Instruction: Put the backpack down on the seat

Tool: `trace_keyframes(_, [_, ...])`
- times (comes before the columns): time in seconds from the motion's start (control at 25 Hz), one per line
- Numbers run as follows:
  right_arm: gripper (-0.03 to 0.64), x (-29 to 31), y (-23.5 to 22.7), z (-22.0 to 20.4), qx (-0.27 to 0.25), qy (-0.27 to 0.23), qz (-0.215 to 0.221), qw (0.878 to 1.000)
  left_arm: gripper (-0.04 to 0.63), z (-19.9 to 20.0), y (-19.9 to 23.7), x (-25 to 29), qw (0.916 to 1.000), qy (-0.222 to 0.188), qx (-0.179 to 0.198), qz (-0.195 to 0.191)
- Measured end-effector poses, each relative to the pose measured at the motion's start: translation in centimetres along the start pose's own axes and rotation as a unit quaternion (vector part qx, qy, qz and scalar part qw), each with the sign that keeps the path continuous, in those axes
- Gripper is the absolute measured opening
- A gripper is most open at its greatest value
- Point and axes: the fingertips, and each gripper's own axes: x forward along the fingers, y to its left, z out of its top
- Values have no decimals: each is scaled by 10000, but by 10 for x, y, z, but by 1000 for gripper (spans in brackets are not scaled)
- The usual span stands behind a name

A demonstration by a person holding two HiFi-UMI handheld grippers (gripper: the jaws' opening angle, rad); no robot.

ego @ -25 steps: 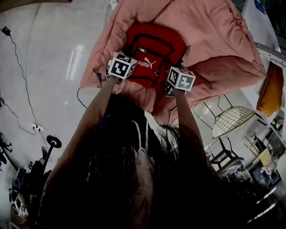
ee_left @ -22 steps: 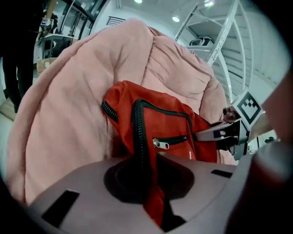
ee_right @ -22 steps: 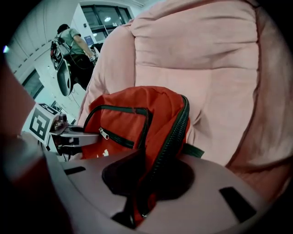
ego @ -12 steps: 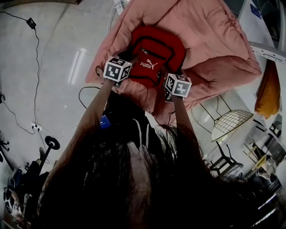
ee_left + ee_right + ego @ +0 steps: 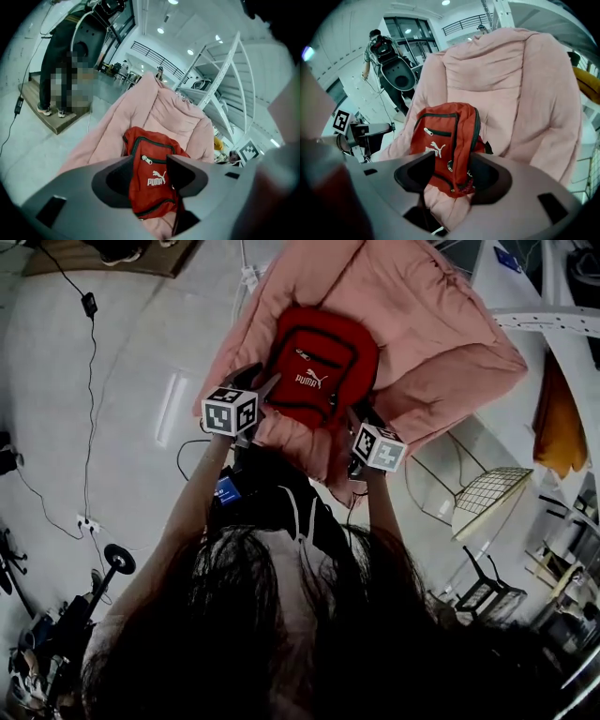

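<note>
while the left gripper (image 5: 150, 161) and right gripper (image 5: 452, 158) are opening their jaws, the red backpack (image 5: 317, 376) rests on the pink seat (image 5: 412, 324).
both jaw pairs stand wide with nothing pinched; the backpack leans upright against the cushion just beyond them, logo toward the person.

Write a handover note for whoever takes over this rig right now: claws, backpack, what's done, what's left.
Left claw: jaws opening, nothing gripped; the backpack lies just ahead of the gap.
Right claw: jaws opening too, pads off the backpack.
The backpack sits on the pink seat, leaning against its back cushion.
Done: backpack is down on the seat.
Left: probably only drawing both claws clear.
</note>
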Motion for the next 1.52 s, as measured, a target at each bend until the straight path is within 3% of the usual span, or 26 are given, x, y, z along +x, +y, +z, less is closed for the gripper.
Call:
trace_keyframes(0.12, [238,-28,15,7,73,-430,289,9986,212,23,-24,-18,9991,-302,184,-215])
trace_keyframes(0.32, [238,-77,38,25,-43,-1052,649,9923,212,57,-79,-52,9925,-713,860,-503])
trace_keyframes(0.56, [229,-131,68,37,-406,-1536,1019,9820,212,63,-134,-90,9825,-699,1623,-587])
trace_keyframes(0.8, [173,-181,76,32,-898,-1891,999,9727,212,60,-188,-129,9653,-756,2455,-471])
trace_keyframes(0.88, [153,-197,77,30,-932,-2033,1034,9692,210,56,-206,-143,9647,-879,2433,-482])
trace_keyframes(1.12, [120,-227,84,26,-994,-2272,1270,9604,185,40,-242,-168,9746,-1217,1776,-616])
trace_keyframes(1.36, [101,-234,98,19,-1045,-2279,1554,9555,107,34,-253,-183,9759,-1121,1803,-513])
trace_keyframes(1.52, [91,-229,110,11,-1082,-2212,1756,9532,103,33,-251,-190,9758,-1129,1831,-400])
